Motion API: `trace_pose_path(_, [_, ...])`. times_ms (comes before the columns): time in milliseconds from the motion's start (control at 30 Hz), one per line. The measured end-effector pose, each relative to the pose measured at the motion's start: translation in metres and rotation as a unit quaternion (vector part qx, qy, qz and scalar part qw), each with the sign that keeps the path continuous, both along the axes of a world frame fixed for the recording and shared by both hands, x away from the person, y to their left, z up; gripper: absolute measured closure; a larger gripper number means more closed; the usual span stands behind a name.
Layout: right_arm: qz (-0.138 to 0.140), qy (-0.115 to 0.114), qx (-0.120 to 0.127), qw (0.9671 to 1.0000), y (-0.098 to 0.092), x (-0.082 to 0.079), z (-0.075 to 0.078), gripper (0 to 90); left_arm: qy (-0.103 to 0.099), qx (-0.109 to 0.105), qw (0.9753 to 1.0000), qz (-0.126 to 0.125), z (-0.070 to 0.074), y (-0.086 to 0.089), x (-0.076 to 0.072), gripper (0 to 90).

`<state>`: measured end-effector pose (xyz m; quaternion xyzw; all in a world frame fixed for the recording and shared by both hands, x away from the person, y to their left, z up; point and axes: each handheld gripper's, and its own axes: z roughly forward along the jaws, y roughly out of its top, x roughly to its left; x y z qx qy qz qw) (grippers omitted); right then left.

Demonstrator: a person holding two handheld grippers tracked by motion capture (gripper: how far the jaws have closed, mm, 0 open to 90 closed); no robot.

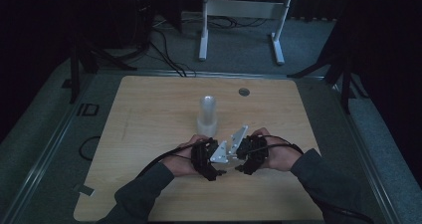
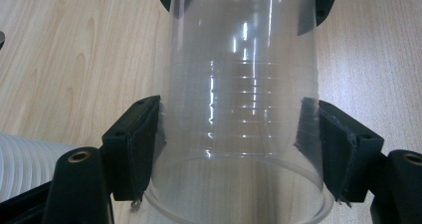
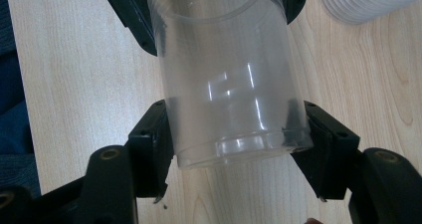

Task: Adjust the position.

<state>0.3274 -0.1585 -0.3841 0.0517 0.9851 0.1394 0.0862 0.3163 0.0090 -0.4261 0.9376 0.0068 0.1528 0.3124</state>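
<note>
High view: your wooden desk (image 1: 149,114) carries a stack of clear plastic cups (image 1: 207,115) standing mid-desk. Just in front of it, your left claw (image 2: 234,134) and right claw (image 3: 234,134) both clamp one clear plastic cup (image 2: 241,99) — rim end left, base end right.

We find no text, label, brand, number or sign that can be read in any of the 3 views. The clear plastic cup (image 2: 239,109) carries only plain moulded ridges and glints of light, with no print on it. The wooden table (image 1: 149,109) shows bare grain, and the dim background of the high view is too dark for us to make out any lettering.
</note>
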Motion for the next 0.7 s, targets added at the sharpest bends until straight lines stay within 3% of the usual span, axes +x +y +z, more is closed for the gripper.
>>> trace_pose_path(433, [-0.001,-0.006,0.002,1.0,-0.0023,0.0004,-0.0019,40.7,-0.001,-0.003,0.9999,0.014,-0.0005,-0.0012,-0.0002,20.1])
trace_pose_path(700, [-0.016,-0.003,0.009,0.9998,-0.0084,0.0009,-0.0068,40.7,0.003,-0.021,0.9994,0.026,0.0015,-0.0012,0.0013,15.9])
